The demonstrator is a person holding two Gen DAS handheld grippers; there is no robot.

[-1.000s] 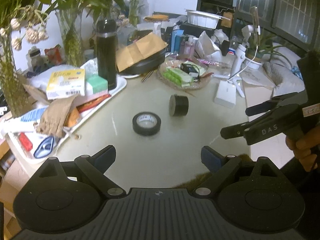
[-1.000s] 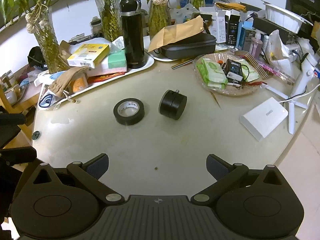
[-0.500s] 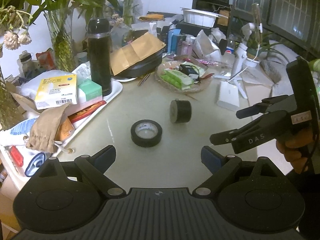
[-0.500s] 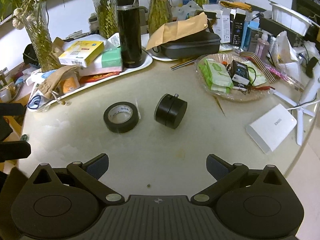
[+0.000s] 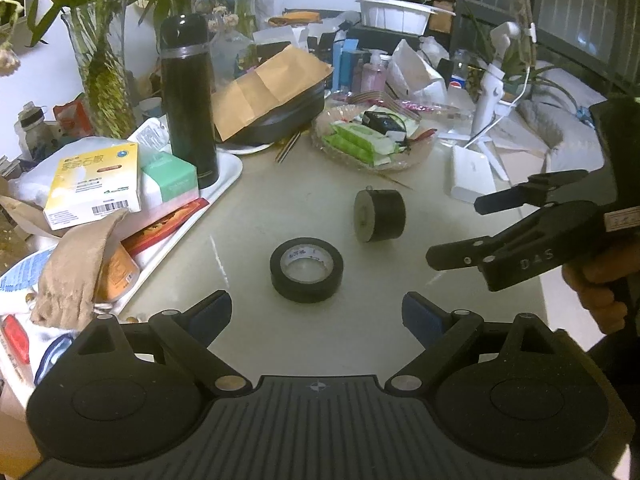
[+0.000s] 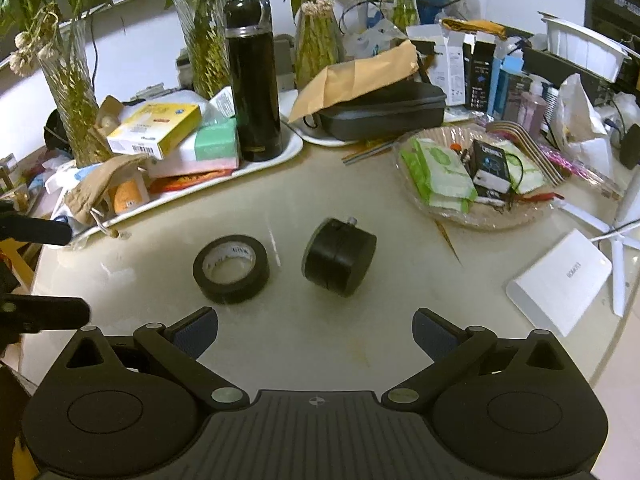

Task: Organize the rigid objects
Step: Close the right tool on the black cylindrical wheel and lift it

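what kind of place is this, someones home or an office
Most likely a home: a cluttered table with bamboo stems in glass vases, a black thermos on a tray, and a dish of snack packets.

This was a lived-in home, its round worktop (image 6: 320, 344) crowded with household clutter. Glass vases of green stems (image 6: 208, 40) lined the upper left of the frame, a black flask (image 6: 254, 80) stood on a white tray (image 6: 276, 156), and a glass dish of wipe packets (image 6: 472, 184) sat at right. Medicine boxes (image 5: 94, 184), lotion bottles (image 5: 374, 72) and a barred window (image 5: 580, 8) at upper right completed it.
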